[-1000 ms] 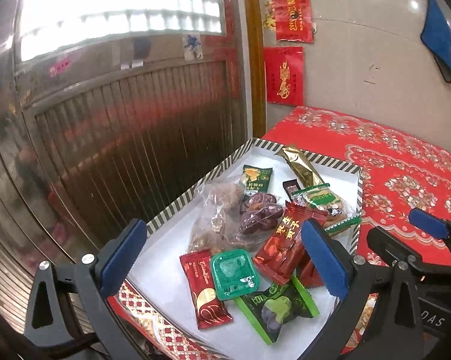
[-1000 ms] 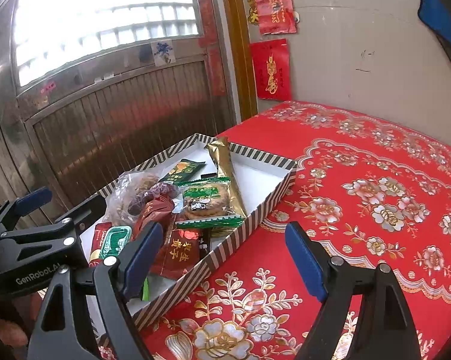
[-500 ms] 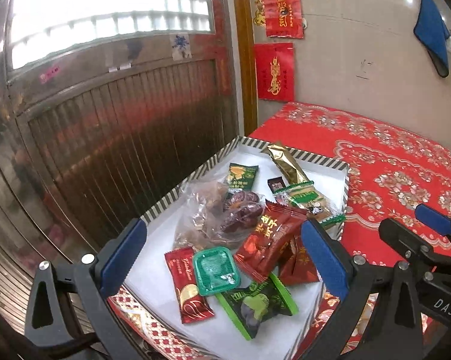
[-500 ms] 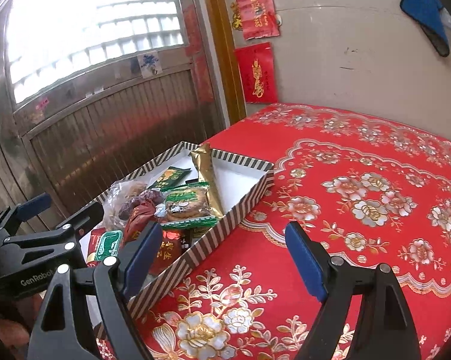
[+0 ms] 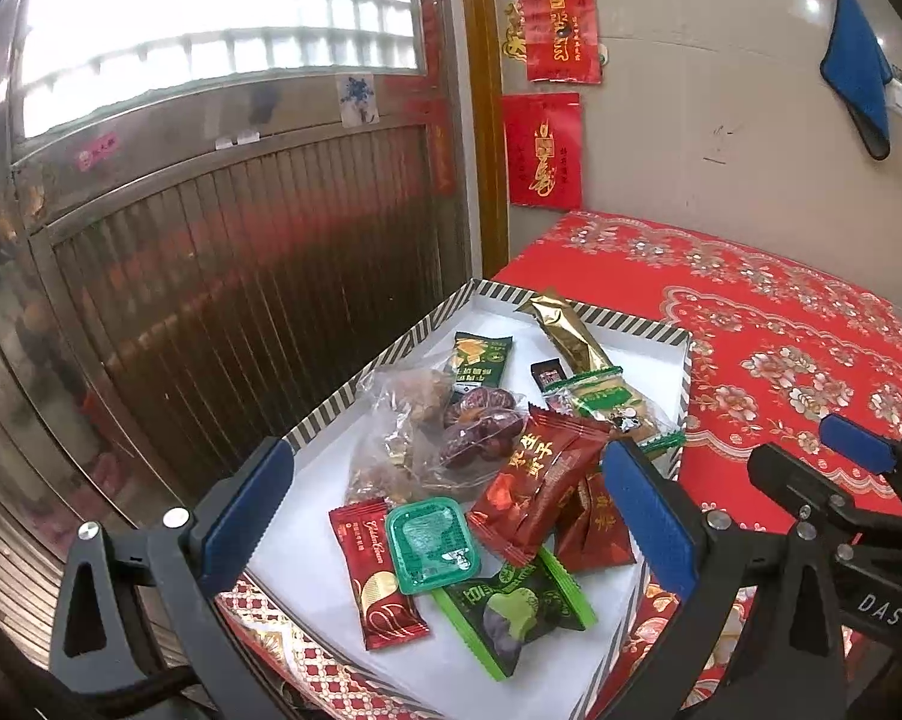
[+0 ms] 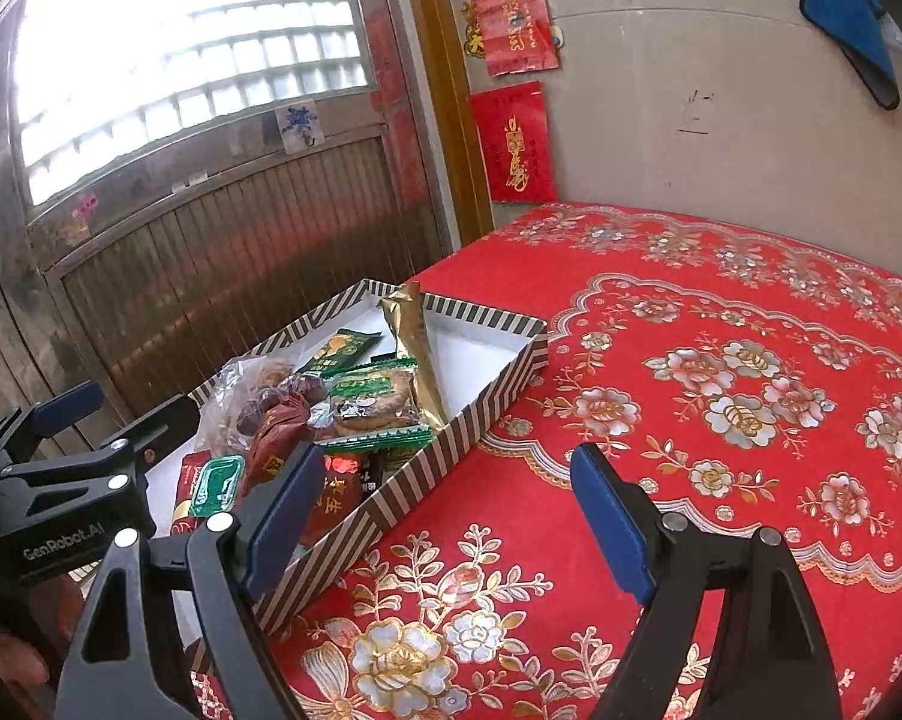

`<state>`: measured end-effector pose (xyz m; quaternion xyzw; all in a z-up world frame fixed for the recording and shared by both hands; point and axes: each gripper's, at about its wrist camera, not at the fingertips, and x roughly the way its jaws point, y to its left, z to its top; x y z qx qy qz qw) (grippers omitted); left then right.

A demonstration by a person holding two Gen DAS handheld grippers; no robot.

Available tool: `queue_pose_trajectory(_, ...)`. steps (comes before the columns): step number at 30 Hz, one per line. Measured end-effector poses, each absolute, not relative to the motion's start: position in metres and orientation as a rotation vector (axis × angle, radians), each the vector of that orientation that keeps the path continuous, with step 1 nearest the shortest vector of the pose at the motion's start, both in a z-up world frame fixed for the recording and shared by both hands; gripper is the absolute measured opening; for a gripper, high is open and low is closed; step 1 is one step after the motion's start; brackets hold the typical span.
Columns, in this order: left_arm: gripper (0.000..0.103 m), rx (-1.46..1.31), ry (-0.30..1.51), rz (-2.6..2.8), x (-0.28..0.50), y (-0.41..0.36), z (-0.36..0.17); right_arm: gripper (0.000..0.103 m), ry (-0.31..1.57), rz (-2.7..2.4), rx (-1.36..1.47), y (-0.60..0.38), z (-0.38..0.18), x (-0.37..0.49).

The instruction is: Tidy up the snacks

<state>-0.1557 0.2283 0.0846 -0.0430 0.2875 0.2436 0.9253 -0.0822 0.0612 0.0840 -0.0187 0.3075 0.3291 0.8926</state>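
Nearest to me, the left gripper hangs over the near end of the striped box, its blue pads spread wide and holding nothing. Beside it, the right gripper hovers above the red floral tablecloth, equally spread and empty, its left pad just over the box's striped wall.

Inside the box, closest, lie a dark green packet, a green sealed cup and a slim red sachet. Next come red packets, then a clear bag of dates and nuts. A green-wrapped biscuit, a small green packet and a gold stick pack lie farther in.

Beyond stands a metal door, with red paper hangings on the wall.
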Motion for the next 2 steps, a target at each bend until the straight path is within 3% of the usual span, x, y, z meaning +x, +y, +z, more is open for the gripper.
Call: queue_pose_trajectory(2,0.103,-0.081,0.592,0.501,-0.1549,0.2269,0.0839,0.084,0.639,0.681,-0.037,0.0615,0.084,-0.0823)
